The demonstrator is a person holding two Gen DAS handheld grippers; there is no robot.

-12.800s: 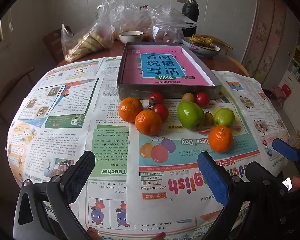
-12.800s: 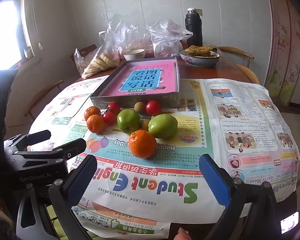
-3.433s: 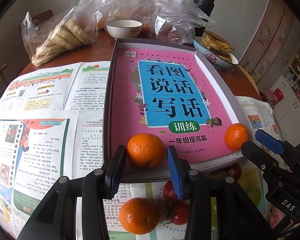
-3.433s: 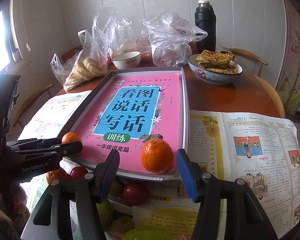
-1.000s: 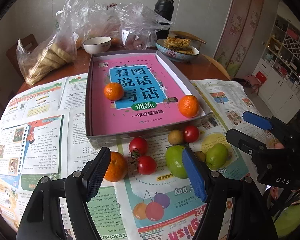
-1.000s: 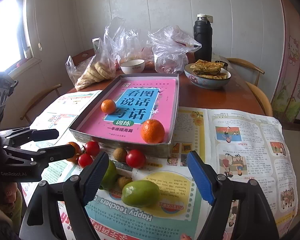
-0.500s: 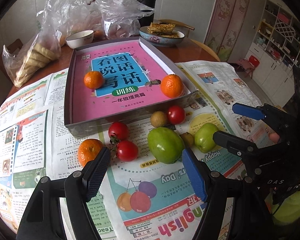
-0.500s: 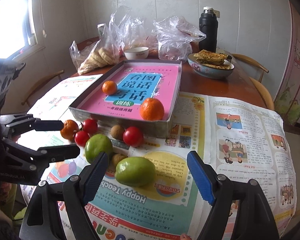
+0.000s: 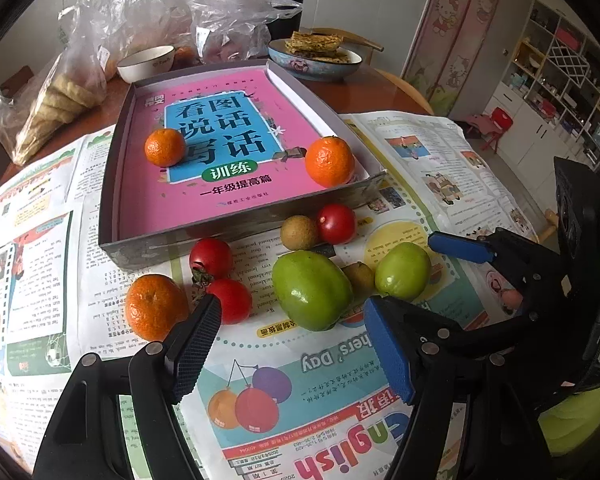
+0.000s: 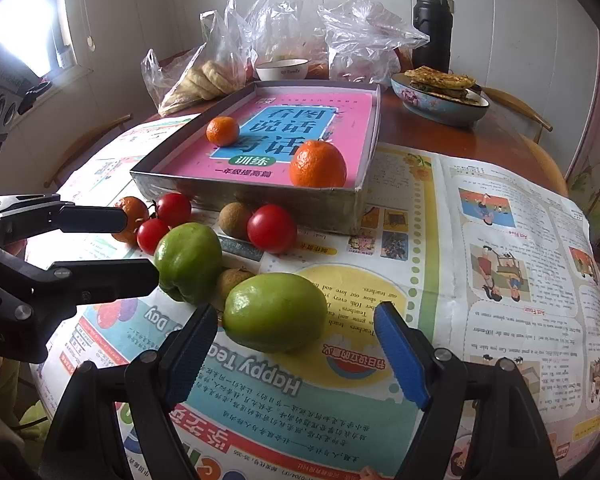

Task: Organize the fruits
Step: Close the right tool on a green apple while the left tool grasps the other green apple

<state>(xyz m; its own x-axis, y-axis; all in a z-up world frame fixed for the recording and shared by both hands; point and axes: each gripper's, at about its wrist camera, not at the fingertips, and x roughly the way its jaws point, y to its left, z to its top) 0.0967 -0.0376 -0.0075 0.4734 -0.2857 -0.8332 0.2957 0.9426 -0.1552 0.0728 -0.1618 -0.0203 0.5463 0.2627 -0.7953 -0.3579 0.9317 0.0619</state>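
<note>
**Fruit gathered before tray on papered table**

Two oranges (image 9: 165,153) (image 9: 329,161) sit inside the tray (image 9: 148,240), one toward its left side, one at its near right corner. In front of the tray's near wall, on newspaper (image 9: 300,392), lie a third orange (image 9: 154,306) at far left, two tomatoes (image 9: 211,257) touching beside it, a large fruit (image 9: 310,290) in the middle, and a smaller one (image 9: 402,271) to its right. Behind the tray stand a bowl (image 9: 146,63), bags (image 9: 100,40) and a plate (image 9: 314,63).

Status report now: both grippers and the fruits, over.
Left gripper open, right gripper open, both empty. Two oranges in grey box; third orange on newspaper. Nothing blocking.
</note>
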